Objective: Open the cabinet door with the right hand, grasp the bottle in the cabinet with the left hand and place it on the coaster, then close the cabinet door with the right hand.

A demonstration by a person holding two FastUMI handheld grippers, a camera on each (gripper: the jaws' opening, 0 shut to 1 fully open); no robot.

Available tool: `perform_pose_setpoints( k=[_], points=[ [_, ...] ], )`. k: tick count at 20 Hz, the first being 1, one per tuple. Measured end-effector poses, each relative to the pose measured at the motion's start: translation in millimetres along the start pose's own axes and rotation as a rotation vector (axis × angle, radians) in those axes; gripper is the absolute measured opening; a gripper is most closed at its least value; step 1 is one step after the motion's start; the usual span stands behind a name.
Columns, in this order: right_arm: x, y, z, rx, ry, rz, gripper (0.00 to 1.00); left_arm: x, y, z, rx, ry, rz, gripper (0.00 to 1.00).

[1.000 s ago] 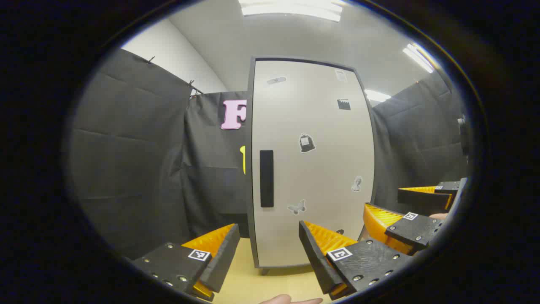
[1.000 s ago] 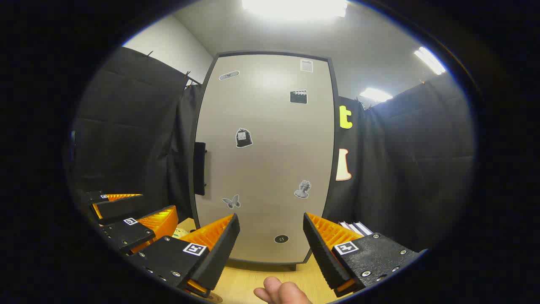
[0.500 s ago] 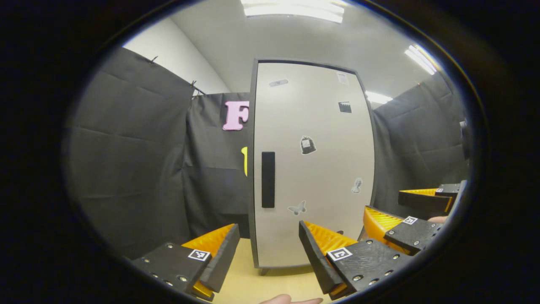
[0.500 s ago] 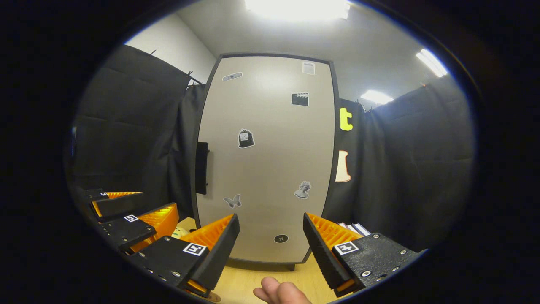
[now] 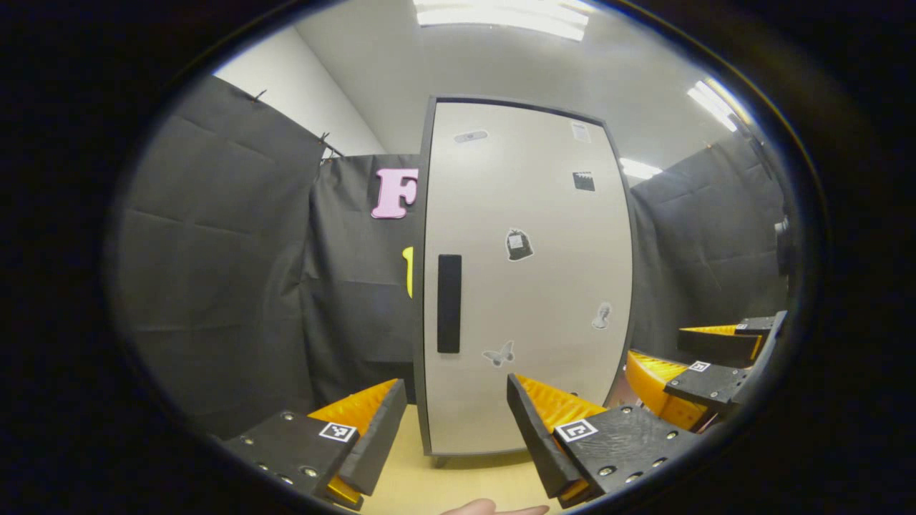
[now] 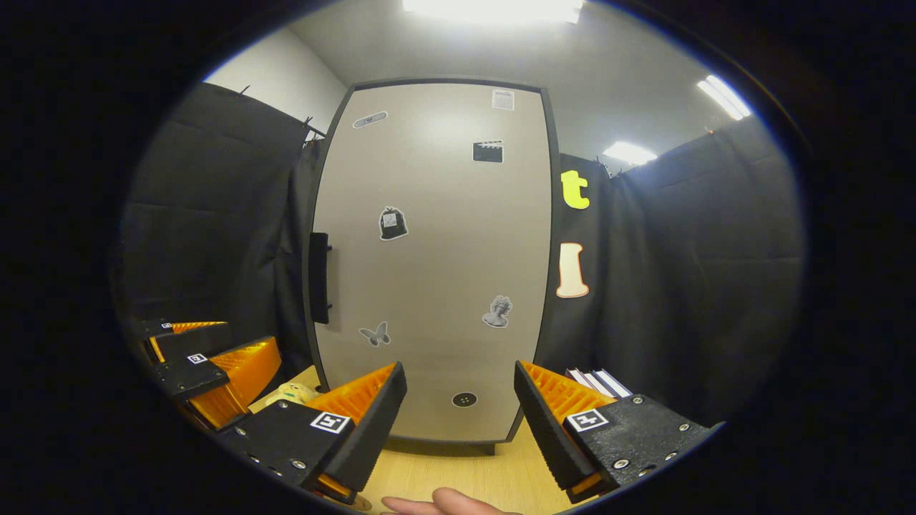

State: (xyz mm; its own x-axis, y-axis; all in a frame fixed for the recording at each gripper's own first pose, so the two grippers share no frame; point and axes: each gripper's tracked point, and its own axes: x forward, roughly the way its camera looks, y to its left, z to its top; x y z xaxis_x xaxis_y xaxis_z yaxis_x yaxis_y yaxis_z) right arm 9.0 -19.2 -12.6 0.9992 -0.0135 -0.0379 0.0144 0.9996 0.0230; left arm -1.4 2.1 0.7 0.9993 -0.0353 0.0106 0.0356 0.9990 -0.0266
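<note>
A tall beige cabinet (image 5: 529, 286) with a dark frame stands shut on the wooden table, stickers on its door (image 6: 436, 257). A black vertical handle (image 5: 449, 303) sits at the door's left edge, seen side-on as the handle (image 6: 318, 277) in the right gripper view. My left gripper (image 5: 454, 422) is open in front of the cabinet's lower left, nothing between its fingers. My right gripper (image 6: 459, 415) is open before the door's lower middle. The right gripper (image 5: 705, 365) appears at the far right of the left gripper view, the left gripper (image 6: 207, 357) at the left of the right gripper view. The bottle is hidden.
Black cloth walls close the booth on both sides. A small pale object (image 6: 293, 393) lies on the table left of the cabinet, and a few white-edged flat items (image 6: 597, 383) stand to its right. A fingertip (image 6: 444, 501) shows at the bottom edge.
Both views shifted slightly. In the right gripper view the cabinet slid left and up, and the left gripper drifted farther left. The door stays shut and both grippers stay open.
</note>
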Motion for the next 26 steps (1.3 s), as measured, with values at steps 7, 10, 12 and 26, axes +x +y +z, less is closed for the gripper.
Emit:
perform_pose_setpoints(
  k=[7,10,12,26],
  points=[
    [13,2,-2,-0.017,-0.008,0.005,0.94,-8,-3,7,0.014,-0.023,-0.051,0.83],
    [24,12,4,-0.016,-0.018,0.023,0.94,-14,-4,14,0.043,-0.044,-0.051,0.83],
    [35,23,13,-0.023,-0.039,0.041,0.94,-19,-5,17,0.046,-0.056,-0.046,0.85],
    [132,199,60,-0.079,-0.101,0.275,0.83,-109,94,-19,0.021,0.018,0.168,0.85]
  ],
)
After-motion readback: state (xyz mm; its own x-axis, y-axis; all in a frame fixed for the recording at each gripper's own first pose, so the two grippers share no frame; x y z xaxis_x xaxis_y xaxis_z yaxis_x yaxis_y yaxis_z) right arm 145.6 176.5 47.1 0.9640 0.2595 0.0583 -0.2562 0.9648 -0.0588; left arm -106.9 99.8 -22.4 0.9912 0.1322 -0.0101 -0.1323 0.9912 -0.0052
